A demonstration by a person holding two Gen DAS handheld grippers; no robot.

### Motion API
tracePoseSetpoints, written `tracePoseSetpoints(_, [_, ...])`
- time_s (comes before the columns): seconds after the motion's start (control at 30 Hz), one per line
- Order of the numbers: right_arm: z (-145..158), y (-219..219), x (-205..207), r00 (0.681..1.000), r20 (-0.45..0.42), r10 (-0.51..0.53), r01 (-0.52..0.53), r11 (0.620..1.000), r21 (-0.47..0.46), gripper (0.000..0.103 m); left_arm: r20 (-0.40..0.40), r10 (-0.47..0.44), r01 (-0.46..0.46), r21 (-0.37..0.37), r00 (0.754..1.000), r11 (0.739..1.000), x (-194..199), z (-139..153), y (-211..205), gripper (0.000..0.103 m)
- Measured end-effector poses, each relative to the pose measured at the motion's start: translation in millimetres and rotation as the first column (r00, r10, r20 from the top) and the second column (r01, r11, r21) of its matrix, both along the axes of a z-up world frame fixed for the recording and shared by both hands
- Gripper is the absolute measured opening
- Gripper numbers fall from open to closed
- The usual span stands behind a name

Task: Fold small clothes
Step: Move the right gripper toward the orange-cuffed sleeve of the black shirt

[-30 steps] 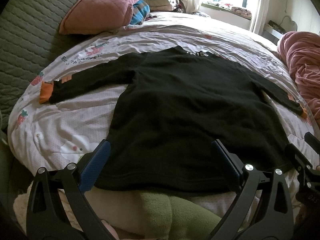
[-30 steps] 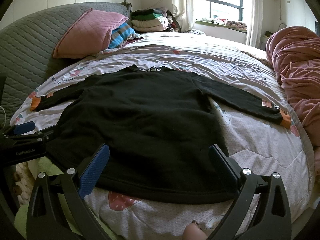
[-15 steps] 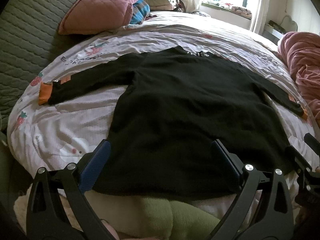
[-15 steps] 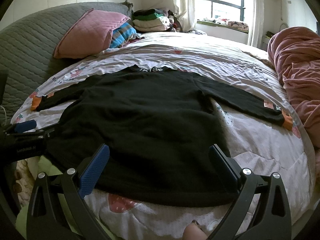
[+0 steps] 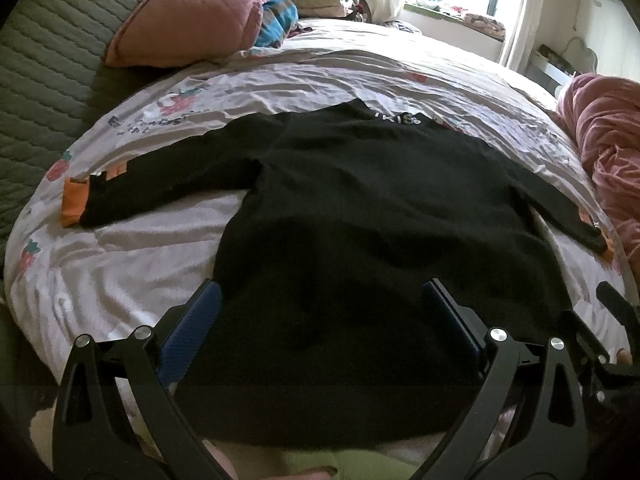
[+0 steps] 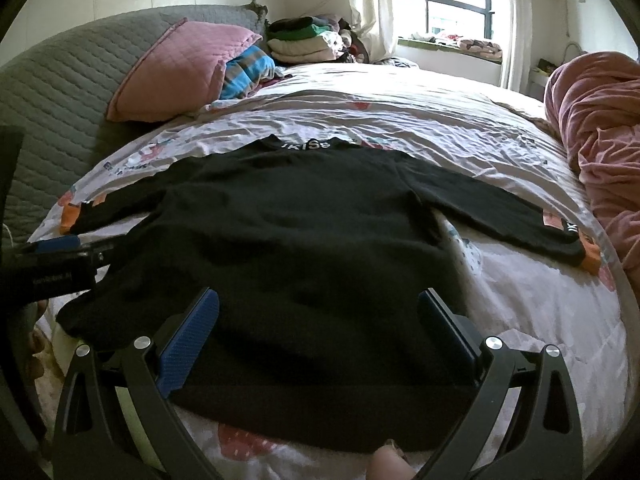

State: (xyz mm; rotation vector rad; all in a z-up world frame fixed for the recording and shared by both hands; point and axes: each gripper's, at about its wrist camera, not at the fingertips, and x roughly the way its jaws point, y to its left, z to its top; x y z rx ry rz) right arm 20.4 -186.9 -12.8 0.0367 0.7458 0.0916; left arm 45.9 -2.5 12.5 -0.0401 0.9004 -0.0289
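Observation:
A black long-sleeved top (image 5: 360,216) (image 6: 288,232) with orange cuffs lies flat on the bed, collar away from me, both sleeves spread out. My left gripper (image 5: 320,300) hovers open over the hem's left part, nothing between its fingers. Over the hem's right part my right gripper (image 6: 318,300) also stands open and holds nothing. The left gripper's body shows at the left edge of the right wrist view as a dark block (image 6: 52,272). The left cuff (image 5: 74,202) and the right cuff (image 6: 588,256) rest on the sheet.
The strawberry-print sheet (image 5: 120,256) (image 6: 540,300) covers the bed. A pink pillow (image 6: 176,68) and a stack of folded clothes (image 6: 304,40) sit at the back left. A pink blanket (image 6: 600,140) is heaped on the right. Green fabric (image 5: 352,466) lies under the hem.
Both grippers have shifted slightly forward and lower over the hem. The top has not moved and both stay open.

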Motion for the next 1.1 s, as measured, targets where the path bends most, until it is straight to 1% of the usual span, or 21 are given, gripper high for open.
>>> tracePoseSetpoints(0.33, [4.7, -6.3, 30.5, 1.0, 0.024, -0.018, 0.017, 1.0, 0.021, 0.099, -0.012, -0.009, 0.009, -0.024, 1.0, 1.0, 33.6, 2.1, -2.3, 0.094])
tracePoseSetpoints(0.67, [12.6, -19.9, 57.9, 0.998, 0.048, -0.049, 0.048, 0.998, 0.03, 0.099, -0.01, 0.006, -0.007, -0.021, 1.0, 1.0, 59.0, 3.4, -3.7, 0.094])
tracePoseSetpoints(1.1, [20.6, -44.8, 85.7, 0.99, 0.078, -0.121, 0.118, 0.992, 0.041, 0.099, -0.004, -0.031, 0.031, -0.045, 1.0, 0.998, 91.2, 10.5, -20.8, 0.094])
